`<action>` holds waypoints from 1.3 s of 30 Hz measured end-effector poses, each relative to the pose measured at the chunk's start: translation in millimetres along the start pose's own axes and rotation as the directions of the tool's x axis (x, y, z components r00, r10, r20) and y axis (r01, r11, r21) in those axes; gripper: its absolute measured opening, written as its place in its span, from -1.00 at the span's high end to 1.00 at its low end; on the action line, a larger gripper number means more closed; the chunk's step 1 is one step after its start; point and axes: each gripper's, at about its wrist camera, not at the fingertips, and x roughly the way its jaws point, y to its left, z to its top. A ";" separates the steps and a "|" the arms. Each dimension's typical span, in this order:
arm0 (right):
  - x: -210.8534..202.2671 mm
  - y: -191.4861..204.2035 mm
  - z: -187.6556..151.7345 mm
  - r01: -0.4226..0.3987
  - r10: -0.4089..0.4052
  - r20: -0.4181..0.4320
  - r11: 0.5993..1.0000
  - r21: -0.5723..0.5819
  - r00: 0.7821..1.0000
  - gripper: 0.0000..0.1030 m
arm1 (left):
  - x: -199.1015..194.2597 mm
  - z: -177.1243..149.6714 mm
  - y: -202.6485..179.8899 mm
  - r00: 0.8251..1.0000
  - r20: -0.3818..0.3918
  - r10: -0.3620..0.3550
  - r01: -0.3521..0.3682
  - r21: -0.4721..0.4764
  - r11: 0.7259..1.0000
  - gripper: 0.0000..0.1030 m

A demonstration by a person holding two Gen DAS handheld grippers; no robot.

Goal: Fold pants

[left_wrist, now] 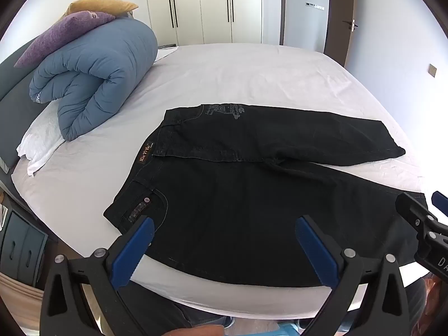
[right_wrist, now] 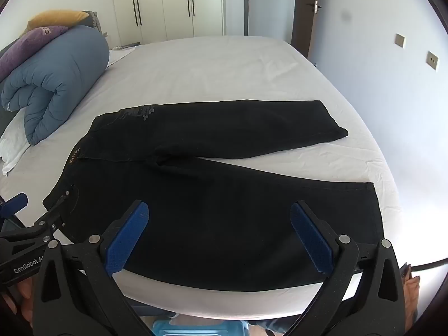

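Bed [left_wrist: 252, 64], white sheet, mostly smooth with light creases. The black pants [left_wrist: 238, 196] lie flat on it, spread out near the edge closest to me. Waistband sits to the left in both views; the legs run to the right and part in a narrow V. The far leg ends well short of the bed's right side. The near leg's hem lies close to the right edge of the mattress. I see a pale printed design on the far hip and a small tan label at the waistband.

My left claw [left_wrist: 224, 243] hovers over the near half of the pants, by the waist and pocket, angled downward. Its blue pads [left_wrist: 131, 254] stand wide apart, nothing between them, no contact with the cloth that I can make out.

My right claw [right_wrist: 219, 235] hangs over the near leg, also tilted down, also spread wide and gripping nothing. Each claw shows at the margin of the other's view, side by side.

At the head of the bed, left: a rolled blue duvet [left_wrist: 95, 78], a purple pillow [left_wrist: 61, 36] and a yellow pillow [left_wrist: 103, 5] stacked on it. Wardrobe doors [left_wrist: 201, 5] stand beyond the bed.
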 end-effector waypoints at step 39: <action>6.8 17.1 -17.6 -0.009 0.009 -0.016 1.000 0.004 1.000 -1.00 | 6.3 -16.7 10.8 1.000 -0.014 -0.019 0.019 -0.020 1.000 -1.00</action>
